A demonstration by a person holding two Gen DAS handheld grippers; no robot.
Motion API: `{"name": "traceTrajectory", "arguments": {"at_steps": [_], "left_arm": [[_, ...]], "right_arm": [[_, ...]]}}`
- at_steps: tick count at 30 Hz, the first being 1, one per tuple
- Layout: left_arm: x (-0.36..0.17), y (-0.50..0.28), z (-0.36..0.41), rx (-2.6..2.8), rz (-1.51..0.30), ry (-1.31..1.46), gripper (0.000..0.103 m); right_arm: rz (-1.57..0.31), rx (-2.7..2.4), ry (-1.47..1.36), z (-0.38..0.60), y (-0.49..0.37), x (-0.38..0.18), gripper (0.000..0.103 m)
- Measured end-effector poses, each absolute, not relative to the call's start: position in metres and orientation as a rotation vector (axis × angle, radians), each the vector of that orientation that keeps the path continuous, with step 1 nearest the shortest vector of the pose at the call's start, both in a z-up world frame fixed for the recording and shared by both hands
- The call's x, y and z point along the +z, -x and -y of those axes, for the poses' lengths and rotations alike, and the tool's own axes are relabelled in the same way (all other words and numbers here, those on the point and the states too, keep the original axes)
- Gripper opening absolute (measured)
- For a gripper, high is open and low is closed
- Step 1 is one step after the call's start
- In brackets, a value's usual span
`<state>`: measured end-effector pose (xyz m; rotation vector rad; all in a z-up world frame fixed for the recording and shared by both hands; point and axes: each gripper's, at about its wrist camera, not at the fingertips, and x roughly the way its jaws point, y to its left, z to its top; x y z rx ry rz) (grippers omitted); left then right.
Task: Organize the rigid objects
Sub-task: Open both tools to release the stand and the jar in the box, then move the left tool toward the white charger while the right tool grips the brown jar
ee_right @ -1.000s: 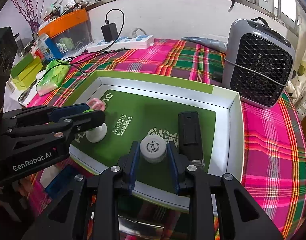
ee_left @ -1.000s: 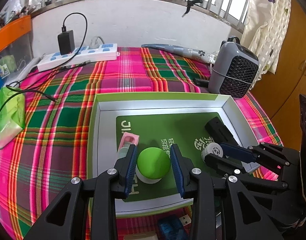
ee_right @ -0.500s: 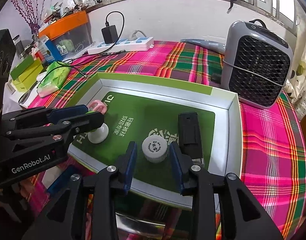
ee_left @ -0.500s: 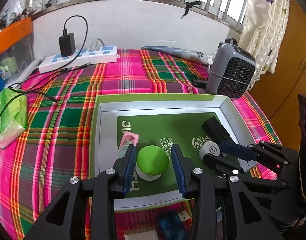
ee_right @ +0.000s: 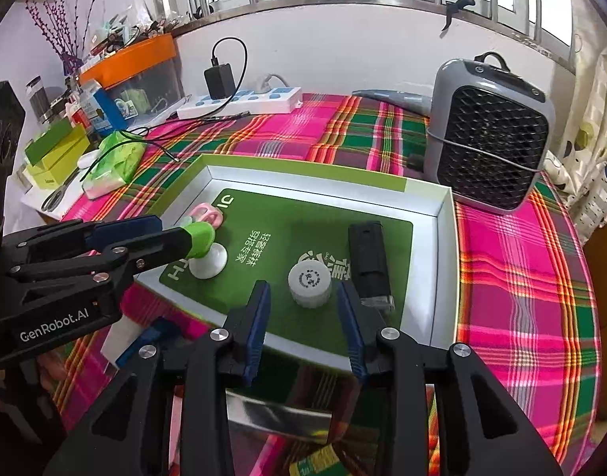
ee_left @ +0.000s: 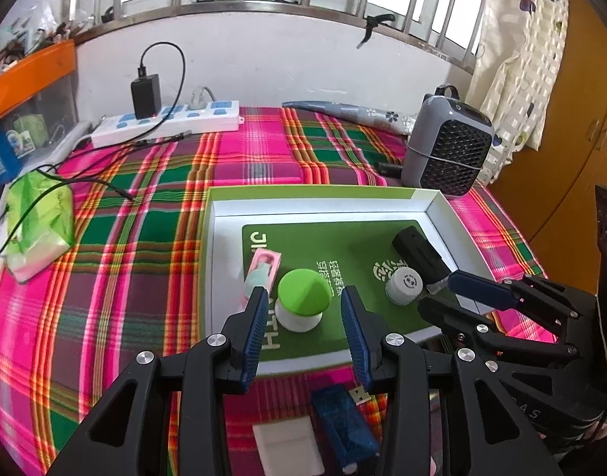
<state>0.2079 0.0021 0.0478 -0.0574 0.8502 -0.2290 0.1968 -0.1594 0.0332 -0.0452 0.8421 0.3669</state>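
Left claw (ee_left: 303, 317) released, fingers spread on either side of the green-capped mushroom piece (ee_left: 303, 303), touching neither flank. Right claw (ee_right: 303, 313) likewise released, straddling the white bottle cap (ee_right: 310, 283) with a gap on both sides. Both pieces standing upright inside the shallow box lid (ee_right: 444, 238), on its green printed liner, probably set there as the collecting tray. Wide spread of both claws likely meant for a clean pull-back without tipping either piece. Just beyond the mushroom piece, a pink case (ee_left: 263, 265) lying flat; beside the cap, a black lighter (ee_right: 370, 261) lying along the right wall. Nearer than the lid, on the plaid-covered surface (ee_left: 125, 258), a blue USB stick (ee_left: 341, 416) and a white block (ee_left: 287, 446) not yet gathered, probably 2 of the next picks. Farther off: a grey fan heater (ee_right: 489, 146), a green tissue pack (ee_left: 39, 222), a white power strip (ee_left: 164, 123) by the wall.
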Motion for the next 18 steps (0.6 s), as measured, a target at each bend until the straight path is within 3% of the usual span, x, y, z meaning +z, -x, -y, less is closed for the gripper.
{"name": "traceTrajectory", "arguments": {"at_steps": [3,18], "left_arm": [[0.049,-0.202,-0.004,-0.223,-0.845,0.055,0.037],[0.049,-0.155,-0.033,-0.179,-0.833,0.108,0.037]], "right_arm": [[-0.838,0.365,0.040,0.161,-0.191,0.035,0.047],[-0.800,0.324,-0.016,0.188,-0.147,0.046,0.047]]}}
